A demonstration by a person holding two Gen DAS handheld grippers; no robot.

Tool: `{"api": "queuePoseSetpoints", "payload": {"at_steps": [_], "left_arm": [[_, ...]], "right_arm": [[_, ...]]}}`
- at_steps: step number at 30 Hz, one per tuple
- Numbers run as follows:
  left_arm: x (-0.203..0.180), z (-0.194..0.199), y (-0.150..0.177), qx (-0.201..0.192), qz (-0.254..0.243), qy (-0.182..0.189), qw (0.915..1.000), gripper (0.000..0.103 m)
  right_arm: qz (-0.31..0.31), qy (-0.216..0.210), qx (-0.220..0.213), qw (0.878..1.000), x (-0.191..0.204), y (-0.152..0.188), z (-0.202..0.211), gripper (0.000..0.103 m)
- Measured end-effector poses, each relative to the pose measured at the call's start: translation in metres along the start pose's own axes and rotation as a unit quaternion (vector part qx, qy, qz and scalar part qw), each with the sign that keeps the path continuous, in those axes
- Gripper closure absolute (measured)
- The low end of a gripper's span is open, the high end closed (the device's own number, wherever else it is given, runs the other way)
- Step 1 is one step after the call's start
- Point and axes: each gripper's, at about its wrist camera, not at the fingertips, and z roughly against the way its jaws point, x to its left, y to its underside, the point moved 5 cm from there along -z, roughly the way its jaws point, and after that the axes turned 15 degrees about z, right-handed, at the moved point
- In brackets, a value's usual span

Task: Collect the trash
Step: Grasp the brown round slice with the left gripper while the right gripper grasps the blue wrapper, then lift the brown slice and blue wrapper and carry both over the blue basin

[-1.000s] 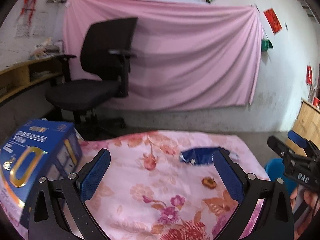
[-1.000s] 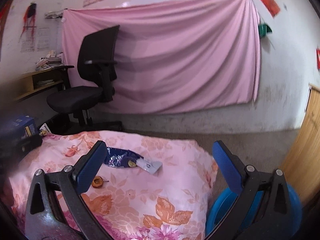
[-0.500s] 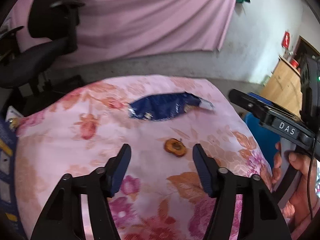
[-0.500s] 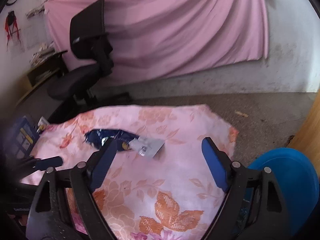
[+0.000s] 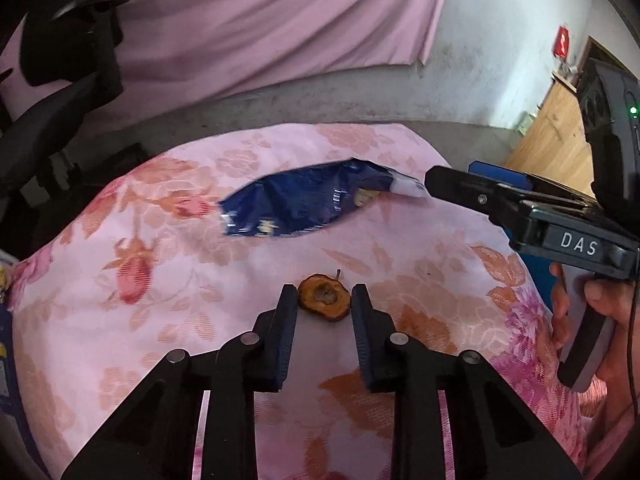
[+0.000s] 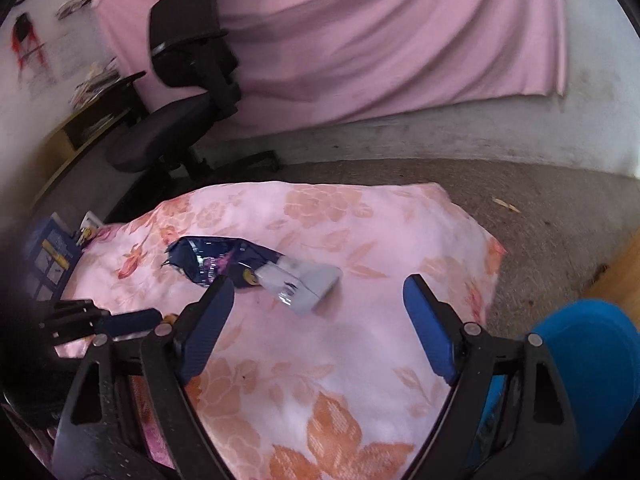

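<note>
Since half a second ago the left gripper [image 5: 324,300] has come down and forward over the flowered cloth [image 5: 160,320], and its fingers have drawn much closer together, so that they now stand on either side of a small brown dried fruit scrap [image 5: 324,299], just beside it but with a thin gap showing on each side; they are narrowed, not clamped on it. The scrap lay ahead of the fingertips before and now sits right between them, flat on the cloth. Beyond it, further up the cloth, the torn blue snack wrapper [image 5: 304,208] lies where it was, its pale torn end pointing toward the right gripper [image 5: 472,184], which reaches in from the right side with a hand [image 5: 592,308] on its grip. In the right wrist view the right gripper [image 6: 316,300] has dipped lower and nearer to the cloth, its blue-padded fingers spread wide apart and holding nothing; the wrapper [image 6: 224,260] with its grey-white end lies just ahead of the left finger, apart from both pads. The left gripper's tip shows at the left edge of that view, low over the cloth. A blue bin [image 6: 584,364] stands at the lower right, beside the cloth's edge. Farther back are a black office chair [image 6: 180,92] and a pink sheet [image 6: 380,32] hung on the wall
</note>
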Motion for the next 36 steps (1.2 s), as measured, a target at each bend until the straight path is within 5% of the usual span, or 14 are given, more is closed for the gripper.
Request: {"api": "queuePoseSetpoints", "payload": {"at_steps": [6, 12, 16, 20, 27, 36], "left_arm": [[0.042, 0.029, -0.005, -0.067, 0.038, -0.050, 0.9958, 0.080], [0.065, 0.028, -0.009, -0.061, 0.088, -0.060, 0.9924, 0.080], [0.072, 0.034, -0.010, -0.059, 0.101, -0.058, 0.9914, 0.080], [0.072, 0.039, -0.009, -0.061, 0.105, -0.054, 0.9912, 0.080], [0.073, 0.049, -0.006, -0.076, 0.110, -0.053, 0.9896, 0.080], [0.070, 0.065, 0.005, -0.090, 0.122, -0.062, 0.9865, 0.080]], "right_arm": [[0.072, 0.009, 0.026, 0.997, 0.018, -0.010, -0.017, 0.000], [0.153, 0.032, 0.072, 0.985, 0.038, -0.012, -0.043, 0.000], [0.176, 0.035, 0.091, 0.979, 0.044, -0.007, -0.049, 0.026], [0.181, 0.016, 0.091, 0.979, 0.048, -0.001, -0.045, 0.030], [0.180, -0.010, 0.086, 0.980, 0.054, 0.005, -0.039, 0.063], [0.171, -0.034, 0.069, 0.982, 0.069, 0.008, -0.022, 0.069]]}}
